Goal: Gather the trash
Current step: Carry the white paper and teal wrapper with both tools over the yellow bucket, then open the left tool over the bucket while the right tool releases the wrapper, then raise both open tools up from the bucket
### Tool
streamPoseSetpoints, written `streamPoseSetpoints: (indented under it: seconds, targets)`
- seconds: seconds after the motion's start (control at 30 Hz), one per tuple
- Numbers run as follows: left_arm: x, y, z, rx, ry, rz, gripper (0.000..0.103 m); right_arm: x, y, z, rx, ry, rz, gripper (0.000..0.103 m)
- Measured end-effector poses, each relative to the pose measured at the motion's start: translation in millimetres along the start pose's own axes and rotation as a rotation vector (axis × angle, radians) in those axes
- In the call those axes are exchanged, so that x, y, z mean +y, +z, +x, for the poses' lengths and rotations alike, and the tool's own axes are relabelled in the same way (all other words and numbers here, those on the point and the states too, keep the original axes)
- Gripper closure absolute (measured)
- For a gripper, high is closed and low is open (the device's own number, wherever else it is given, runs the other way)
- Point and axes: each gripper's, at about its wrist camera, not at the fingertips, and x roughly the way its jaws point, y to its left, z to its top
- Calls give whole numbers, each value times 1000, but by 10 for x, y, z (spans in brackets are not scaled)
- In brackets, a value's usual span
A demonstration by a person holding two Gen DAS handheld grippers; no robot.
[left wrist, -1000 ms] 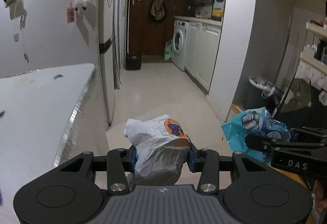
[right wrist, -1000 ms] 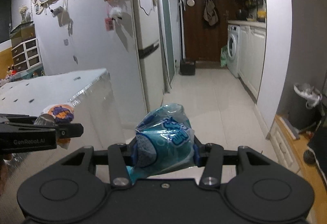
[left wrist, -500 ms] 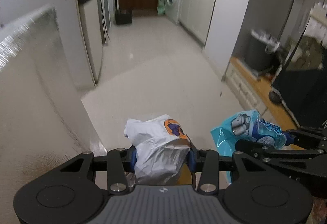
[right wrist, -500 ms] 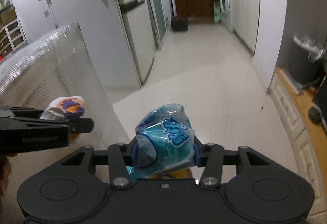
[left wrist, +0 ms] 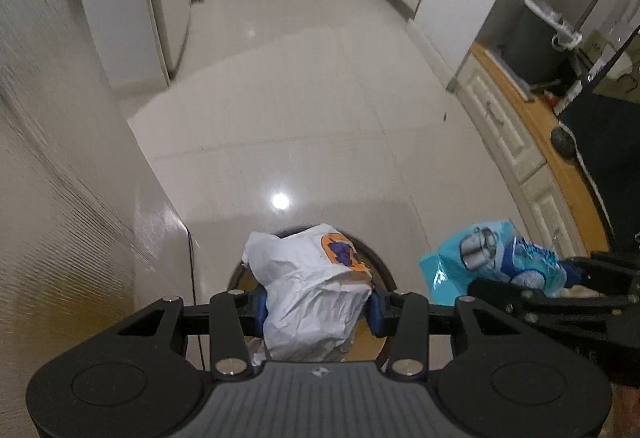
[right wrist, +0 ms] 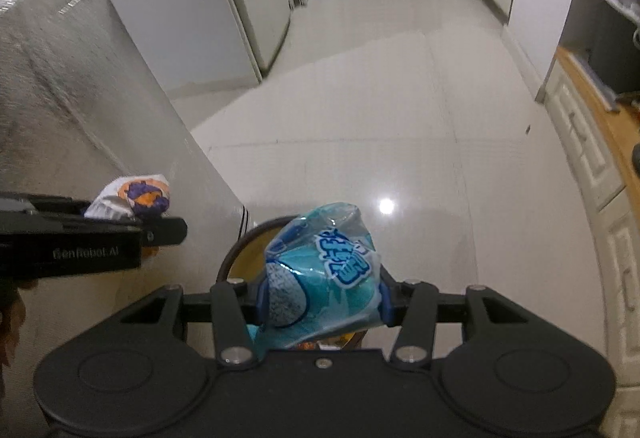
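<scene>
Between the blue pads of the left tool sits a crumpled white wrapper, creased like paper, with an orange-and-purple round emblem on its upper right face; the pads press its two sides, so the tool is closed on it at a partial width. Directly below the wrapper, mostly hidden by it, lies a round dark-rimmed bin with an amber interior, standing on the floor. Just beside it, the right tool grips a teal plastic snack bag, glossy and puffed, printed with blue-and-white lettering and a pale speckled round shape; its pads bear on both sides of the bag, likewise at a partial width. In the left wrist view the same bag shows grey cylinder-like pictures on a turquoise ground. Both tools point steeply downward over the bin's rim, the wrapper and the bag hanging above its opening, apart from each other. To the left rises the ridged metallic side of a counter. Beyond spreads a glossy pale tile floor with a lamp's reflection, white cabinets along the right, and a dark waste bin with a white liner farther off.
</scene>
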Motion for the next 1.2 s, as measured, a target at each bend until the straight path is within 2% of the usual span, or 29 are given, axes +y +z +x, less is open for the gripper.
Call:
streamPoseSetpoints:
  seconds: [0.23, 0.3, 0.37, 0.4, 0.43, 0.63, 0.7, 0.83, 0.9, 1.0, 1.2]
  targets:
    - [189, -33, 318, 80, 3, 7, 58, 13, -31, 452, 104, -25, 15, 52]
    - [279, -45, 372, 92, 5, -11, 54, 19, -36, 535, 120, -32, 20, 51]
    - [396, -70, 439, 109, 9, -49, 38, 30, -26, 601, 133, -30, 23, 51]
    - [432, -77, 482, 120, 11, -60, 25, 43, -28, 629, 139, -25, 21, 50]
    - [468, -97, 509, 129, 13, -64, 19, 48, -23, 658, 142, -23, 19, 50]
    - [544, -207, 664, 194, 46, -72, 12, 105, -63, 765, 155, 6, 4, 40]
    - [547, -233, 686, 210, 60, -66, 11, 125, -73, 772, 160, 4, -12, 26]
    - [556, -284, 700, 225, 87, -57, 7, 122, -84, 767, 178, -19, -35, 14]
    - [537, -292, 700, 231, 98, -51, 4, 106, -96, 769, 194, -27, -39, 4]
    - [534, -301, 690, 240, 111, -45, 0, 83, -126, 740, 213, -37, -59, 0]
    - [543, -318, 612, 253, 146, -42, 0, 66, -159, 621, 220, -63, -76, 0]
